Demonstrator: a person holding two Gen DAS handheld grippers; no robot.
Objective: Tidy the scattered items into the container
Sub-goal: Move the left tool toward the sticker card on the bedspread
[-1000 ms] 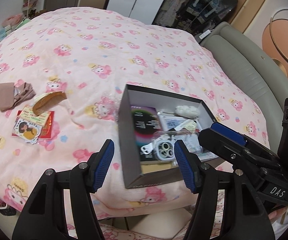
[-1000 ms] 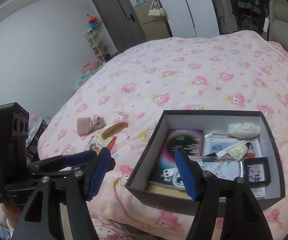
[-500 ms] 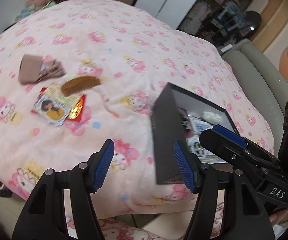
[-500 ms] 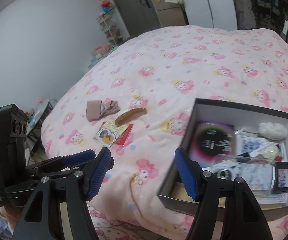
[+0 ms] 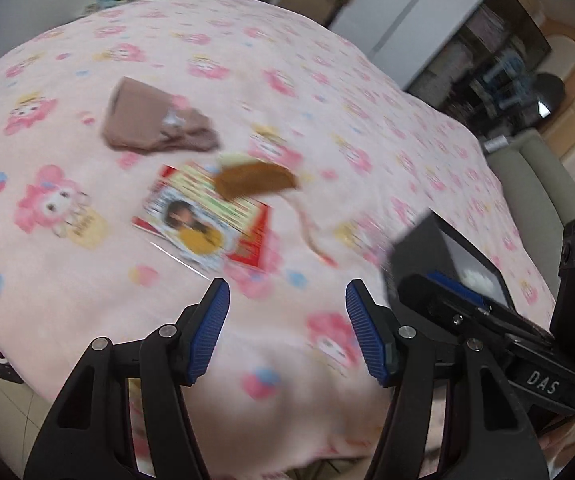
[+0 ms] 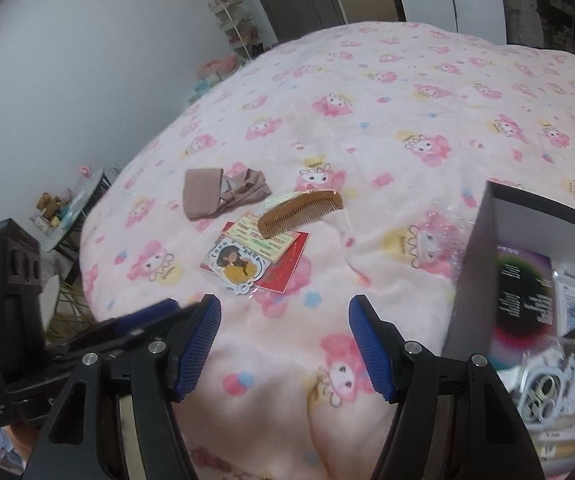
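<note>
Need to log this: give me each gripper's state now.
Left gripper: jaws closing, nothing between them.
Right gripper: open, empty.

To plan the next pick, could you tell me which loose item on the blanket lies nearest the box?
The wooden comb: it lies closer to the box than the cards under it or the brown stocking beyond.

Both wrist views look down across the bed's near edge, sharing the comb point(image 5: 253, 179) point(image 6: 301, 213) and box point(image 5: 427, 248) point(image 6: 471, 272).

Wooden comb point(image 6: 300, 213), fleecy blanket point(image 6: 387, 80)
</note>
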